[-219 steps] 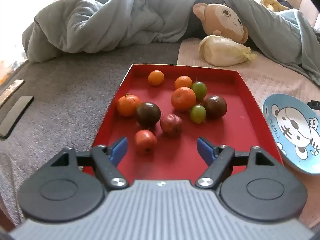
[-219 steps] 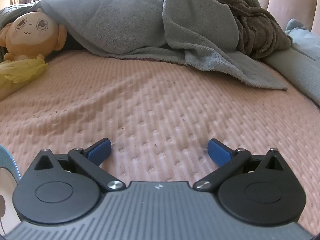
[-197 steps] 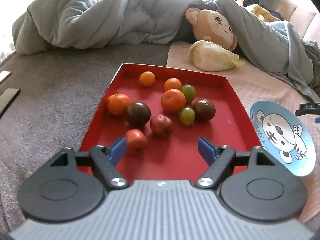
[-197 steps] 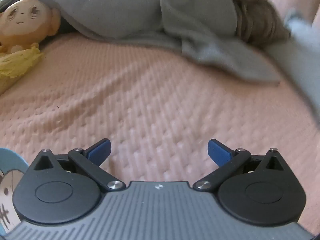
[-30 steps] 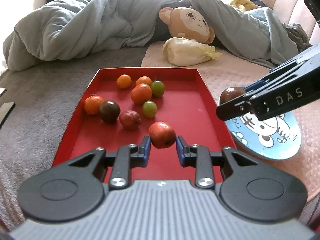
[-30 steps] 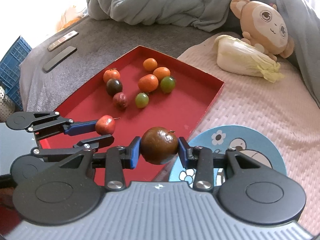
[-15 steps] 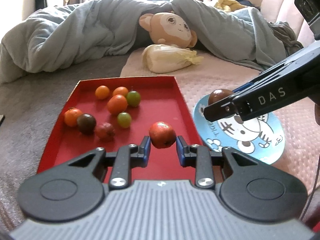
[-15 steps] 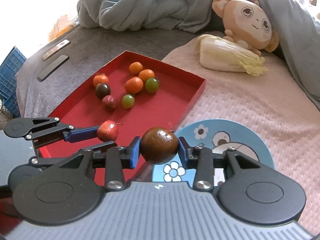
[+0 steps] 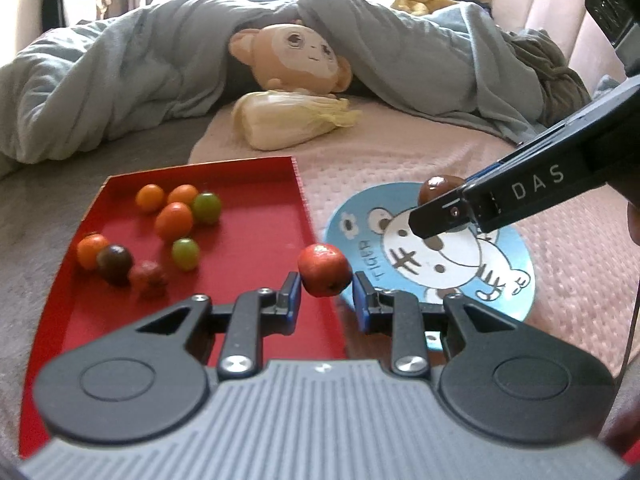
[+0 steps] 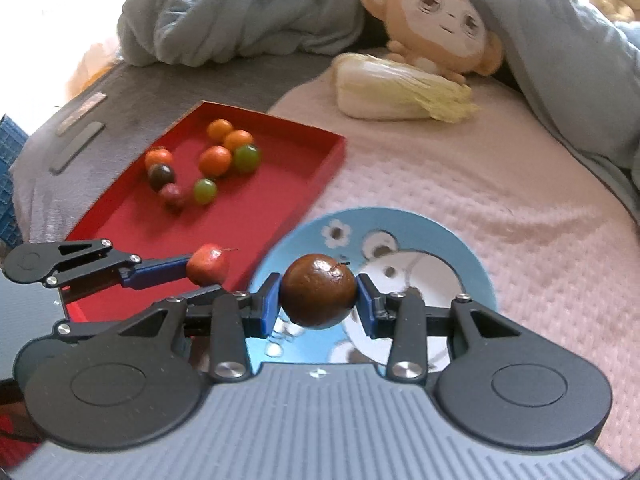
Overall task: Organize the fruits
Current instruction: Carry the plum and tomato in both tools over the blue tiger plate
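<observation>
My left gripper is shut on a small red fruit, held above the right rim of the red tray. My right gripper is shut on a dark brown fruit above the blue tiger plate. In the left wrist view the right gripper reaches in from the right over the plate, with the brown fruit showing above its tip. The left gripper with the red fruit appears at the left of the right wrist view. Several orange, green and dark fruits lie in the tray.
A plush monkey and a cabbage lie behind the tray on the pink quilt. A grey duvet is heaped at the back. Two flat dark devices lie on the grey cover at the left.
Both grippers have carried their fruits to the right, from over the tray toward the plate. The brown fruit is now over the plate's middle, the red one at the tray's right rim.
</observation>
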Tool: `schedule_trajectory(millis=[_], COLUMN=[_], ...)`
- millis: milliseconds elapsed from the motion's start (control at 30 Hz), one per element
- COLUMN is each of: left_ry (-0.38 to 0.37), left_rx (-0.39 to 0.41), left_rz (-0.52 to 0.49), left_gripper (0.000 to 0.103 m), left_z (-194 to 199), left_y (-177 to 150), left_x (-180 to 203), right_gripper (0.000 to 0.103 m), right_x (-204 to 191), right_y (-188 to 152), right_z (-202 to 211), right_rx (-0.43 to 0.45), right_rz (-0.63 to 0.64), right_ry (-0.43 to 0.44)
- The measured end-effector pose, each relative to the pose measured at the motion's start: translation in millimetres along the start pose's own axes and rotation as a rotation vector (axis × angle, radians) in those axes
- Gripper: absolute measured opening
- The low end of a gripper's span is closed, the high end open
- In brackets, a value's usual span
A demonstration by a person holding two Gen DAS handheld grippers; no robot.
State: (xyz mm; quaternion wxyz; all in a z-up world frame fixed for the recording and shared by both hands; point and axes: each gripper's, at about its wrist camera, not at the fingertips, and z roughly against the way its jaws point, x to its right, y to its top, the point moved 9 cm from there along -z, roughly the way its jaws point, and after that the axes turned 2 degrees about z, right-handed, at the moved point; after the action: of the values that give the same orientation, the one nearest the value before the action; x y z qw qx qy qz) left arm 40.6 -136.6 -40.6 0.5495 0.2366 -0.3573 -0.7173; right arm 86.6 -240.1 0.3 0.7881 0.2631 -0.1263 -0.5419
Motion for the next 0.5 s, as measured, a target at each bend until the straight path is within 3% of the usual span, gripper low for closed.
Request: schedule_trajectory(millis=[500], left_ry=[-0.022], left_rx=[-0.056], left_rz=[-0.048], left_gripper=[0.031], left_z=[-47.3], left_y=[1.4], left_x=[37.8], right_gripper=[0.045], right_x=[36.4], right_y=[-36.3], right_z=[-10.9], right_rx=[-0.116], right_rz=[-0.043], right_ry=[-0.061])
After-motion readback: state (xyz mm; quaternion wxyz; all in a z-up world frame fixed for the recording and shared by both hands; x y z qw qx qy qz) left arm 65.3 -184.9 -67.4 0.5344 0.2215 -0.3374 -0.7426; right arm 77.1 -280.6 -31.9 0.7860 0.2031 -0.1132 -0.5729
